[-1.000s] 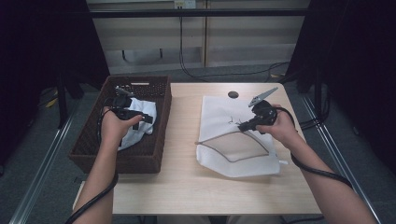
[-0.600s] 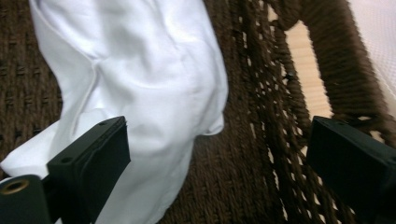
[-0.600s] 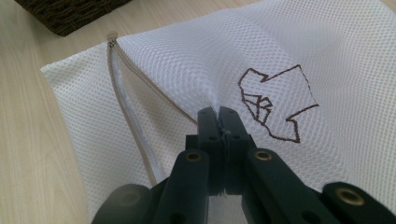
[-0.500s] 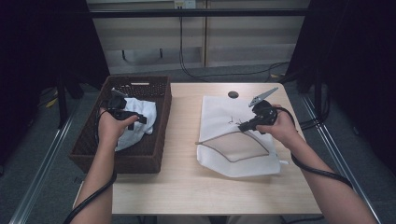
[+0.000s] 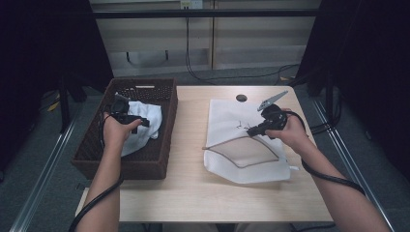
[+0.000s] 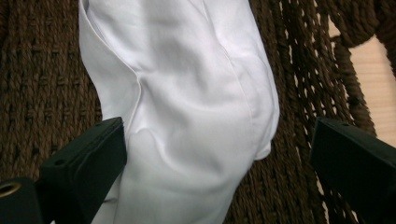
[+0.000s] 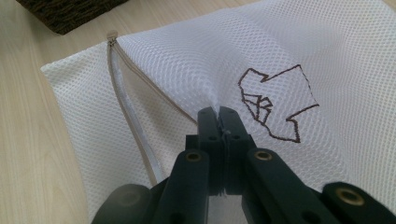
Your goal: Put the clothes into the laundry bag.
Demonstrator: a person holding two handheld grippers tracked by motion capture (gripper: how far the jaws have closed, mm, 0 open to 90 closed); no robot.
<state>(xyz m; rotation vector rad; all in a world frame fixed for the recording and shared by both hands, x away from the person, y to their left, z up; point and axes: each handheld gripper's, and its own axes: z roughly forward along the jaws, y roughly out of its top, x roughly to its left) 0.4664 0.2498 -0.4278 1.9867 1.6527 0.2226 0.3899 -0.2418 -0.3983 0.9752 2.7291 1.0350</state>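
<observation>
Left gripper (image 5: 143, 121): sits over the wicker basket (image 5: 92, 152) at the left of the high view, held in the person's left hand (image 5: 115, 133). In the left gripper view its jaws are spread wide, one at the lower left, the other at the lower right.

White garment (image 6: 187, 107): lies bunched inside the basket, running from the top of the left gripper view down to the bottom edge. It's right between the open jaws; the lower-left jaw looks to be touching its folded edge, while the lower-right one stands clear of it over bare wicker. Nothing's pinched yet.

Right gripper (image 7: 218, 114): jaws pressed tight together on a small tuck of the mesh laundry bag (image 7: 289, 51), pretty much centre frame in the right gripper view. The mesh puckers up a bit at the tips.

Mesh laundry bag in the high view (image 5: 227, 116): flat on the wooden table (image 5: 193, 188), right of centre, well apart from the basket. Its mouth is gaping open at the lower half.

Zipper (image 7: 128, 112): runs down the left part of the right gripper view, just left of the pinch point.

Brown outline logo (image 7: 275, 105): stitched on the mesh, just right of the closed jaws.

Right hand (image 5: 290, 133): holds the gripper above the bag's right edge.
</observation>
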